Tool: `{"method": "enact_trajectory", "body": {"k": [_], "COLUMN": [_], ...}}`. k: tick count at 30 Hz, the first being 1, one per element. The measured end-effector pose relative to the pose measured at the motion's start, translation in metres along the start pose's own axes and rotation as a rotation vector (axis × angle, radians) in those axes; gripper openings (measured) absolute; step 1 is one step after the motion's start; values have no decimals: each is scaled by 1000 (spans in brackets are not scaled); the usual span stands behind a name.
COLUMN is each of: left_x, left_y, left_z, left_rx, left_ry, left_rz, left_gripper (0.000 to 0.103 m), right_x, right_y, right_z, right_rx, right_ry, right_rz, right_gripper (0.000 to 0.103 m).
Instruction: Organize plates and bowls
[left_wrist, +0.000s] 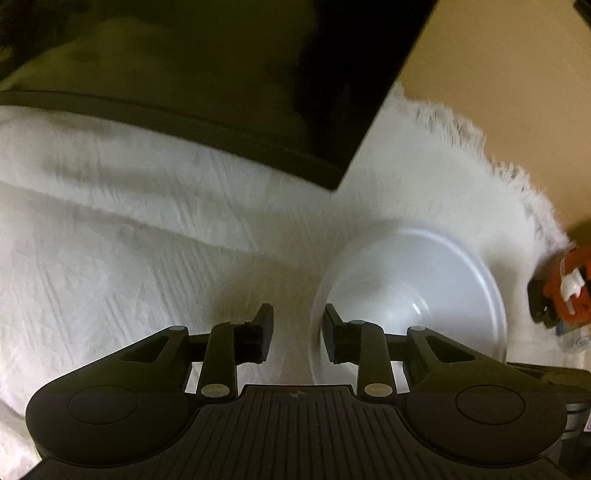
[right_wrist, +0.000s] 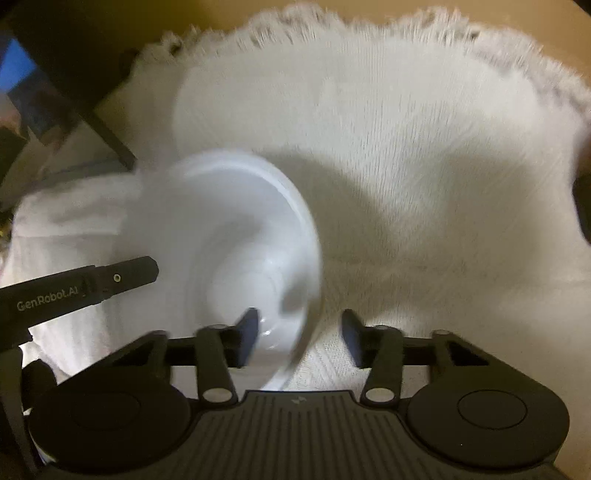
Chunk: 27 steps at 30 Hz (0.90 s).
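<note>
White bowl (right_wrist: 236, 236) is seen upright on a white fringed cloth (right_wrist: 406, 129), near a dark laptop (left_wrist: 221, 92) lying on the cloth. "GenRobot.AI" is read on the left gripper (left_wrist: 297, 334), whose parted fingers straddle the bowl's left rim unclamped. The right gripper (right_wrist: 299, 338) is likewise parted astride the opposite rim, nothing being squeezed.

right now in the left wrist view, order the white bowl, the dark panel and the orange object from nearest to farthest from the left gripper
From the left gripper:
1. white bowl, rim beside its right finger
2. orange object, far right edge
3. dark panel, top, beyond the cloth
</note>
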<state>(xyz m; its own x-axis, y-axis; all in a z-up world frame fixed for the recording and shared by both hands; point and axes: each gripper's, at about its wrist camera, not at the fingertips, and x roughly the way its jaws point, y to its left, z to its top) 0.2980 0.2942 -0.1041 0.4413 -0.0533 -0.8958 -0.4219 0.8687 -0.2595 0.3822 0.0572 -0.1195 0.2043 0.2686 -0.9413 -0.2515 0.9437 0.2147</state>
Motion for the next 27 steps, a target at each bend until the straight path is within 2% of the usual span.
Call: {"method": "enact_trajectory", "body": {"k": [1, 3, 5, 8, 13, 16, 21, 27], "left_x": [3, 8, 7, -10, -61, -95, -142, -161], "left_y": [-1, -5, -13, -29, -63, -94, -164, -226], "left_z": [-1, -3, -4, -3, -4, -11, -39, -90], "left_rx": [9, 22, 34, 77, 138, 143, 243, 314], "left_ry": [13, 41, 47, 15, -44, -59, -75, -40], "left_rz": [-14, -62, -85, -71, -93, -141, -185, -279], "left_gripper": [31, 31, 29, 29, 29, 29, 29, 29], "right_x": [3, 3, -2, -17, -74, -121, -204, -263], "right_y": [-2, -5, -8, -9, -28, -48, -94, -147], "right_z": [-1, -4, -5, -7, -12, -21, -58, -124], "right_rx": [-2, -1, -1, -19, -39, -44, -84, -109], "right_ry": [12, 24, 22, -2, -99, -165, -266, -281], "right_rz": [3, 17, 30, 33, 81, 96, 68, -18], "right_gripper": [26, 21, 21, 21, 21, 22, 24, 26]}}
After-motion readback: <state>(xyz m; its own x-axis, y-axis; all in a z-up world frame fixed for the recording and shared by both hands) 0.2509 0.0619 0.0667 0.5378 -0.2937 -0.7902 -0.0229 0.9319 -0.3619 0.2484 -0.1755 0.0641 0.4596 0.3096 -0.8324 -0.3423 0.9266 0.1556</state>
